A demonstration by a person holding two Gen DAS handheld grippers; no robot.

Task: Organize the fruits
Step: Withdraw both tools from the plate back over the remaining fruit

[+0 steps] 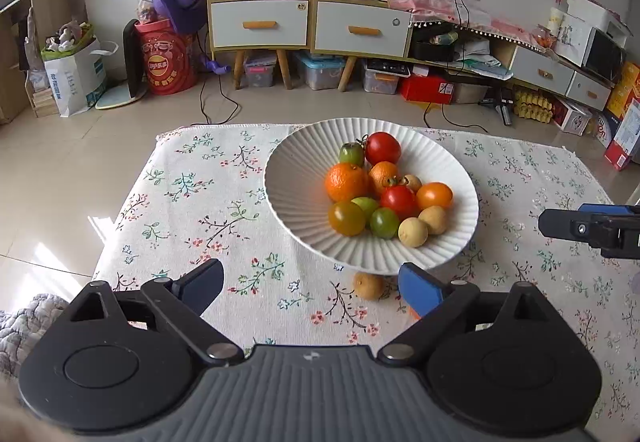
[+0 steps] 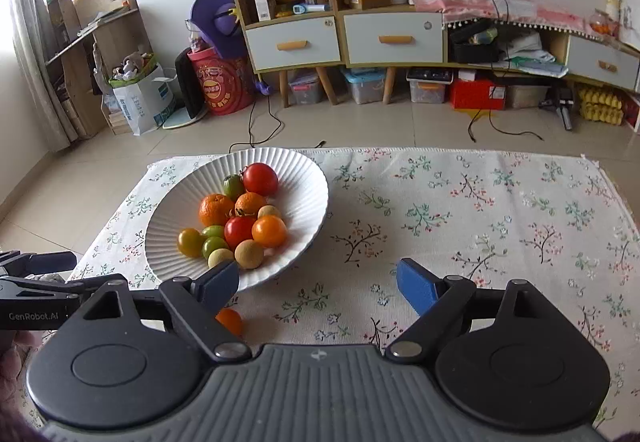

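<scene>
Item: left gripper (image 1: 310, 288), black frame with one dark and one blue pad, jaws spread wide, nothing between them, hovering low over the floral-print tablecloth (image 1: 192, 201). Item: white ribbed ceramic bowl (image 1: 296, 177), standing on the cloth ahead of this gripper, holding most of the fruit: red tomatoes, green and amber tomatoes, two oranges and several small pale tan round fruits, heaped toward the bowl's right side. Item: one small tan round fruit (image 1: 368, 285), loose on the cloth just below the bowl's near rim, close to the left gripper's blue pad. Item: one small orange round fruit (image 2: 229, 320), loose on the cloth near the bowl, partly hidden behind the right gripper's dark pad. Item: right gripper (image 2: 318, 286), same build, jaws likewise apart and empty, over bare cloth to the right of the bowl. Judged status: two pieces remain outside. Risks: both strays are round and may roll off when nudged by a closing pad; a low reach could strike the overhanging rim and tip the bowl; a dropped fruit could dislodge the heap.
</scene>
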